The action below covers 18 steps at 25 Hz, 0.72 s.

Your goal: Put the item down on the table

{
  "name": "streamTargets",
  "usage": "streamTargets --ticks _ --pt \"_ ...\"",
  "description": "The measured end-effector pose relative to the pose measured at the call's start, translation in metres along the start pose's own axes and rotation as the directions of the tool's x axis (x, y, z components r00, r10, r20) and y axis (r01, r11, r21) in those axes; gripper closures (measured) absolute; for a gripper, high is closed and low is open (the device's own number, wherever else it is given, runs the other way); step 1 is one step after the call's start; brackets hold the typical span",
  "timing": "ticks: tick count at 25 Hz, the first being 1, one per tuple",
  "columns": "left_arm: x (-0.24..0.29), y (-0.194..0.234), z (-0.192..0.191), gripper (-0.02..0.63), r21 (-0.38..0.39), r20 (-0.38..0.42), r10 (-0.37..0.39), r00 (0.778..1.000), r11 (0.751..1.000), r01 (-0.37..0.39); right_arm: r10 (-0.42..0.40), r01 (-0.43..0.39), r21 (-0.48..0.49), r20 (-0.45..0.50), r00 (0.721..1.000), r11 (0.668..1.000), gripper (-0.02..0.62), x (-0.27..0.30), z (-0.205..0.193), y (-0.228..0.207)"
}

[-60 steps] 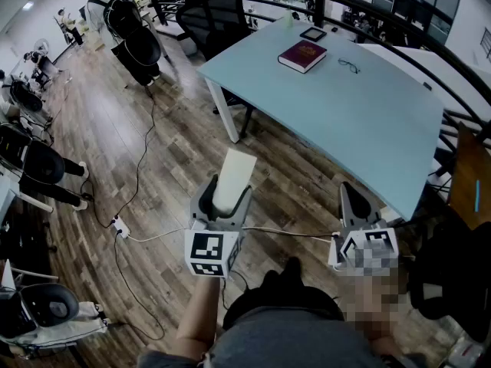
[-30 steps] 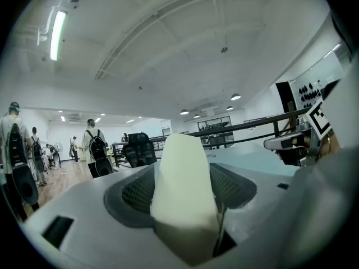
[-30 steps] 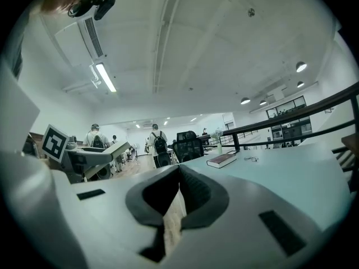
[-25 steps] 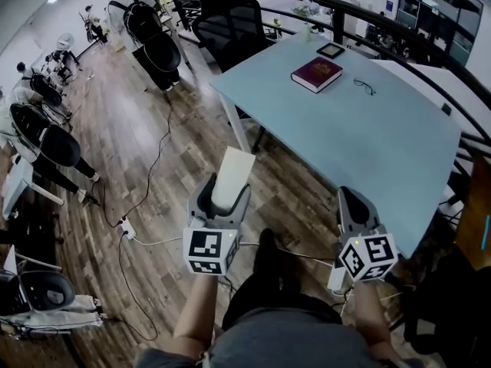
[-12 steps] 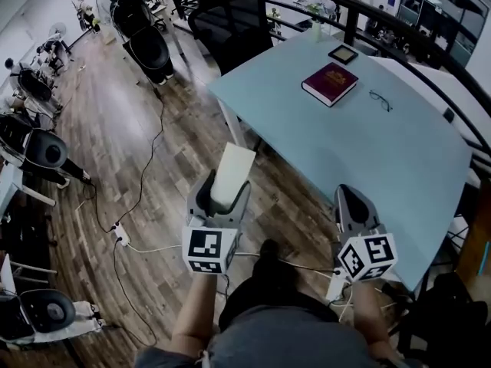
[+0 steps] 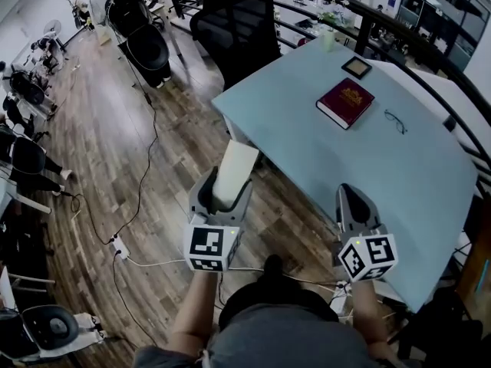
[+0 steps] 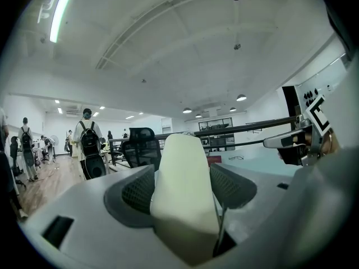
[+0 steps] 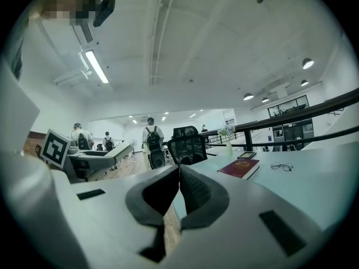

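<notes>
The left gripper is clamped on the item, a pale cream block with smooth, matte faces and a rounded top edge. It stands upright between the two dark, mesh-textured pads, which press on its sides. In the head view the block rises out of the jaws over the wood-plank floor, just beside the near corner of the table and not on it. The right gripper has its jaws closed together with nothing between them. The table top is a smooth, pale blue slab. On it, well apart from both grippers, lie a maroon hardback book with gold print too small to read, a pair of thin-framed glasses, and a small dark square object, possibly a framed tablet
</notes>
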State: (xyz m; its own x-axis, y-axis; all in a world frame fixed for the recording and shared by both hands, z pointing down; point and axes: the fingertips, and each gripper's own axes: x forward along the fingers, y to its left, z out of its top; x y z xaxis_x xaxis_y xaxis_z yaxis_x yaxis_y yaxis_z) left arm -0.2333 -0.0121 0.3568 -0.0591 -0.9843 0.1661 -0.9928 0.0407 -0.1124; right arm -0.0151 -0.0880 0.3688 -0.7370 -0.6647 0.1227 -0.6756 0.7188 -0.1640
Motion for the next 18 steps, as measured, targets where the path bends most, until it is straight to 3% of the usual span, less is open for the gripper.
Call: streamTargets --ticks 6,18 --pt "0.026 0.027 -0.002 0.295 -0.008 0.0 -0.008 1.0 1.0 0.008 -0.013 0.013 -0.01 -0.008 1.0 1.0 0.592 0.033 0.003 0.002" --pt "0.081 0.025 -0.005 0.295 0.005 -0.044 -0.083 0.996 0.997 0.083 -0.101 0.101 0.002 -0.003 0.995 0.995 0.592 0.046 0.007 -0.032"
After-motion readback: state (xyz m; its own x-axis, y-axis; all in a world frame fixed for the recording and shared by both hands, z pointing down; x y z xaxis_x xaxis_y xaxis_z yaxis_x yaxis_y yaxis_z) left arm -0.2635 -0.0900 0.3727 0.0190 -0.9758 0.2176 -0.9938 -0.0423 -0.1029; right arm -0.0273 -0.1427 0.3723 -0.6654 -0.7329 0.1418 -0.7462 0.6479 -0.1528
